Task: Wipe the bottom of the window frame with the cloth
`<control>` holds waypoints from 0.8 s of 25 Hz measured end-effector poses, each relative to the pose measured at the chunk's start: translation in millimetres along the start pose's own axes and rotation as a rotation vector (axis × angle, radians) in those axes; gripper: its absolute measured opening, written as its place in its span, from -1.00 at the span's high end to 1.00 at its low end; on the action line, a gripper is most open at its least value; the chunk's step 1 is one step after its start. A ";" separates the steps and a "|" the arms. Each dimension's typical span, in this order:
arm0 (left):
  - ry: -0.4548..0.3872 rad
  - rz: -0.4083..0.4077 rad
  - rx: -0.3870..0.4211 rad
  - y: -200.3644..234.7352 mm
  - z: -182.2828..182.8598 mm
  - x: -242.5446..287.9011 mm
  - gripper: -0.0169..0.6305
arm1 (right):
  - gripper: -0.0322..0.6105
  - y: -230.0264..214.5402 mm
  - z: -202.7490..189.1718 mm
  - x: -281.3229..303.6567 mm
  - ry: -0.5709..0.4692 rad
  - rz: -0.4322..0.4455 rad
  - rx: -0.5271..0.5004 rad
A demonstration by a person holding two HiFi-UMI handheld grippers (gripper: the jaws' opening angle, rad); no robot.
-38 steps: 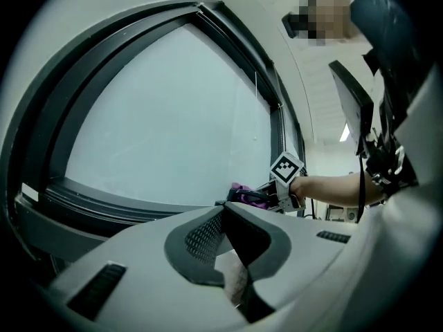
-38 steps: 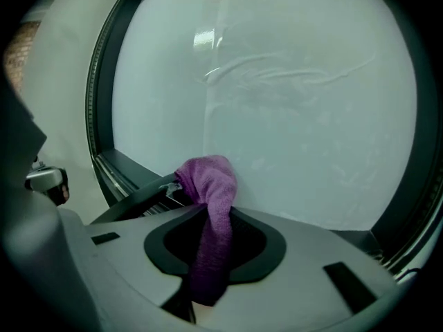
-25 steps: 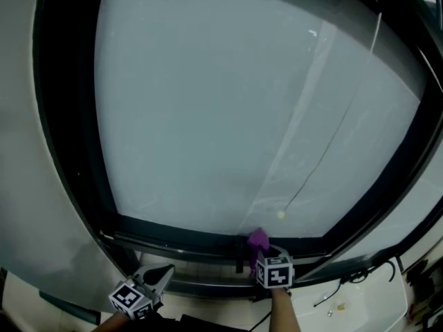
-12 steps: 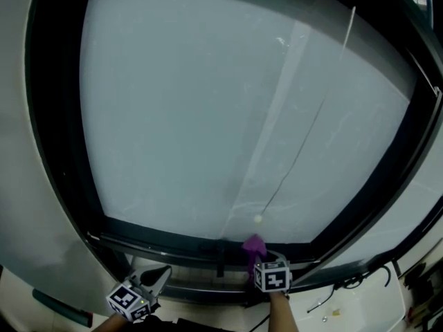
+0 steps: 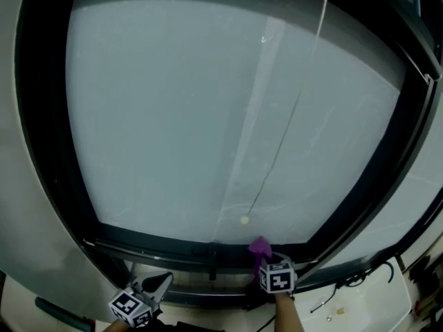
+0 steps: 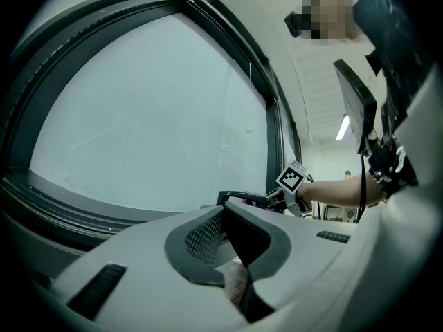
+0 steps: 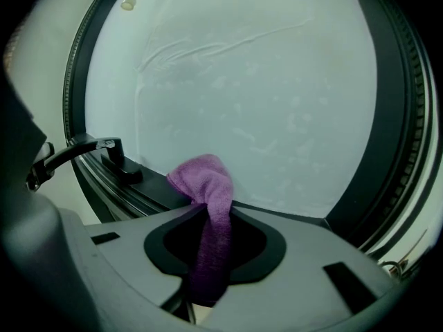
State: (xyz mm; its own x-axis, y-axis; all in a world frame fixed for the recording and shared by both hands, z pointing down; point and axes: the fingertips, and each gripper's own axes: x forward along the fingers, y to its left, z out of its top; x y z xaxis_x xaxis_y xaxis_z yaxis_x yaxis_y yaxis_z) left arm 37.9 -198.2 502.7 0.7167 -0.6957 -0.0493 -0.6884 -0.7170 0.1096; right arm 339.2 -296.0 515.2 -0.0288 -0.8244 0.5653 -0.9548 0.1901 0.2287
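A purple cloth [image 5: 259,247] [image 7: 208,185] rests against the dark bottom rail of the window frame [image 5: 152,250] [image 7: 142,194], just under the frosted pane. My right gripper [image 5: 266,260] [image 7: 208,235] is shut on the cloth, whose tail hangs down between the jaws. In the left gripper view the cloth [image 6: 252,199] shows beside the right gripper's marker cube. My left gripper [image 5: 160,282] [image 6: 223,211] hangs low at the left, below the rail, with its jaws together and nothing in them.
A black window handle [image 5: 211,257] [image 7: 77,149] sticks out of the rail left of the cloth. A blind cord ends in a pale bead [image 5: 243,220] [image 7: 129,3] above it. A white ledge with cables [image 5: 349,299] lies at lower right.
The right gripper has slid the cloth to the right along the bottom rail, away from the handle. The left gripper has stayed low at the left.
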 end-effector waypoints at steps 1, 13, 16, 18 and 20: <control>0.002 -0.002 -0.001 -1.8 -0.2 1.4 0.93 | 0.62 -4.1 -0.7 -0.9 0.002 -0.005 -0.001; 0.004 0.009 -0.017 -14.8 -8.2 13.3 0.93 | 0.63 -52.1 -16.9 -4.7 0.018 -0.069 -0.001; 0.010 0.018 -0.029 -17.1 -10.8 14.7 0.93 | 0.62 -61.5 -22.5 -5.5 0.036 -0.078 0.008; 0.010 0.022 -0.031 -17.8 -11.1 16.9 0.93 | 0.62 -65.8 -21.2 -4.7 0.029 -0.076 0.005; 0.007 0.025 -0.033 -19.0 -11.7 18.8 0.93 | 0.62 -71.8 -21.7 -4.2 0.028 -0.080 0.004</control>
State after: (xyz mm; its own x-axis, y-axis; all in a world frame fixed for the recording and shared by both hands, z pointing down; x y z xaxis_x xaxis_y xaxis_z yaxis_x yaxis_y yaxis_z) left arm 65.7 -197.2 511.3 0.7001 -0.7129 -0.0393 -0.7021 -0.6974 0.1436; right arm 414.3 -294.6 513.6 0.0556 -0.8216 0.5674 -0.9548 0.1224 0.2707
